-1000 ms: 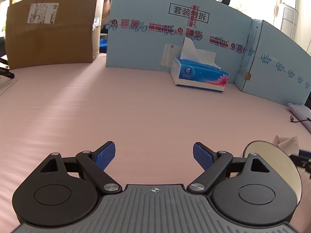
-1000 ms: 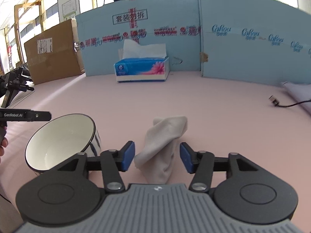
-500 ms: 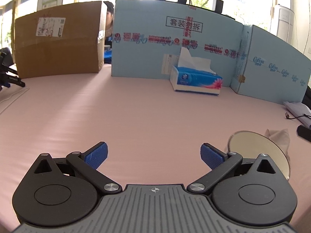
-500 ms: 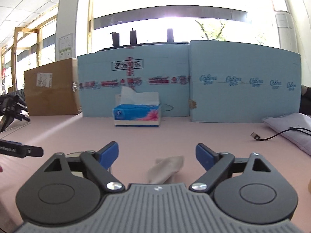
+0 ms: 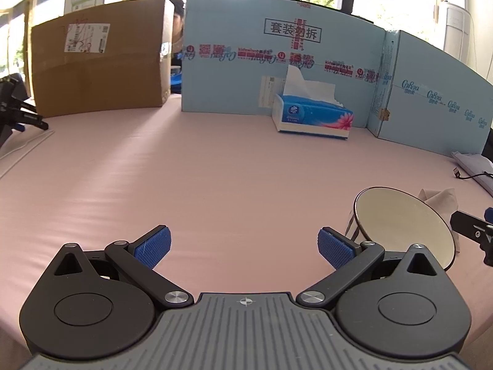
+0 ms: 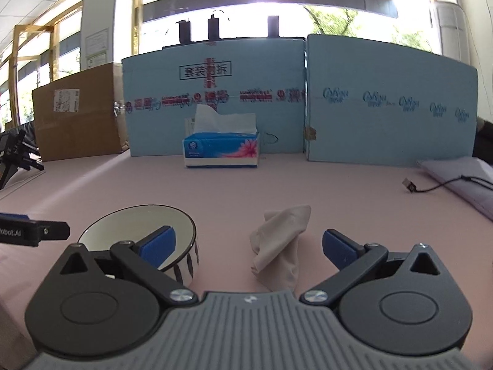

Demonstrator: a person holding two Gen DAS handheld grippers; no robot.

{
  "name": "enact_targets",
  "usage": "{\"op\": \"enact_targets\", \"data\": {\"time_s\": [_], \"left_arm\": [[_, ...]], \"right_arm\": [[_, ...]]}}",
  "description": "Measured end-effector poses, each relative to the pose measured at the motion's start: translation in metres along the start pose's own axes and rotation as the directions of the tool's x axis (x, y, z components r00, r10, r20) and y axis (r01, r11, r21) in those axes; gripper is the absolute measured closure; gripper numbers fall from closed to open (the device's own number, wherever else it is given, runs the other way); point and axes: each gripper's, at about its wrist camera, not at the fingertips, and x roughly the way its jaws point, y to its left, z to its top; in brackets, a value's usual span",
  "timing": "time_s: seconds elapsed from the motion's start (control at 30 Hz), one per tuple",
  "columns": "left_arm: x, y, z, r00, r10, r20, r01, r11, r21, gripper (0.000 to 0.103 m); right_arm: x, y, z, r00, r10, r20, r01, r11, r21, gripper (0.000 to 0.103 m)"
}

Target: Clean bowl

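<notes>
Blue cartons (image 6: 391,108): printed "CoRou"
Left gripper (image 5: 245,243): fingers wide, empty
Right gripper (image 6: 249,245): fingers wide, cloth (image 6: 282,240) unheld

Bowl (image 6: 135,231) near rim and lower wall hidden behind right gripper (image 6: 249,246) body; in the left wrist view its bottom is cut by left gripper (image 5: 243,245) linkage. Cloth (image 5: 439,197) behind the bowl, mostly covered by it there. Person (image 5: 177,27) behind the brown carton (image 5: 98,61), only a sliver shows. Red print on the blue board (image 6: 215,98) behind the bowl is blurred, unreadable. Black stand (image 6: 15,154) far left of the bowl is cropped by the edge.
</notes>
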Motion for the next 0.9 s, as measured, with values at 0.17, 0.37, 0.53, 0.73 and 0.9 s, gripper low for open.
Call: {"op": "enact_targets", "data": {"time_s": [0.17,0.37,0.53,0.73,0.9], "left_arm": [[-0.003,0.002,-0.002,0.999,0.053,0.007,-0.053,0.999,-0.009,0.0],[-0.004,-0.002,-0.002,0.997,0.074,0.001,-0.074,0.997,0.0,0.0],[-0.004,-0.009,-0.004,0.996,0.085,-0.004,-0.085,0.996,0.019,0.0],[-0.004,-0.012,-0.005,0.997,0.074,-0.009,-0.074,0.997,0.028,0.0],[-0.004,-0.012,-0.005,0.997,0.073,-0.009,-0.073,0.997,0.027,0.0]], "right_arm": [[-0.003,0.0,-0.001,0.998,-0.061,-0.022,0.061,0.998,0.007,0.0],[-0.002,-0.006,0.0,0.994,-0.097,-0.048,0.099,0.995,0.028,0.0],[-0.002,-0.007,0.0,0.992,-0.11,-0.066,0.112,0.993,0.031,0.0],[-0.002,-0.009,-0.001,0.991,-0.111,-0.075,0.114,0.992,0.044,0.0],[-0.002,-0.011,0.0,0.99,-0.111,-0.081,0.116,0.992,0.054,0.0]]}}
